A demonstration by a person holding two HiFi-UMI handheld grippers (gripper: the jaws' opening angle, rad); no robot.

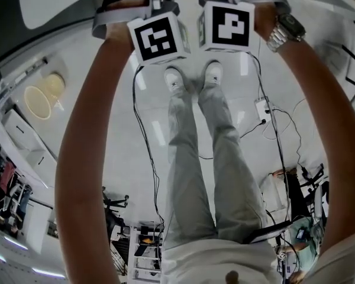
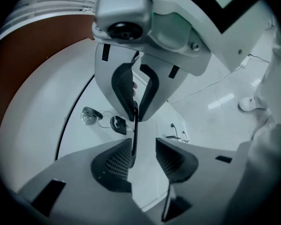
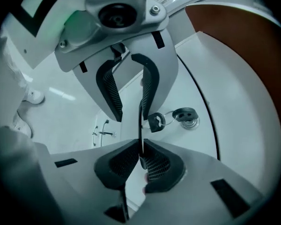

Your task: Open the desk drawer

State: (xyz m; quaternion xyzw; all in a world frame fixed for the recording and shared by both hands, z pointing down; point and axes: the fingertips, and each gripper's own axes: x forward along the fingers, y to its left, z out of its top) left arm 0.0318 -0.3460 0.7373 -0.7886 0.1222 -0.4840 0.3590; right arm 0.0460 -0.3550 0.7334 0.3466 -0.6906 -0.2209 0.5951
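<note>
Drawer front [image 2: 79, 135] fills both gripper views, with a thin dark edge [image 3: 141, 121] running up the middle

Nothing of the drawer's inside shows. A lock [image 2: 89, 115] with a key [image 2: 118, 124] hanging on a ring sits left of centre in the left gripper view. The right gripper [image 3: 140, 161] has its pads pinched onto that edge. The left gripper [image 2: 145, 159] is spread wide, with the edge right up against its left-hand pad. A dark seam [image 2: 67, 121] curves left of the lock, and there's a brown band [image 2: 33, 50] beyond it. Pale floor [image 2: 215, 111] opens up to the right.
</note>
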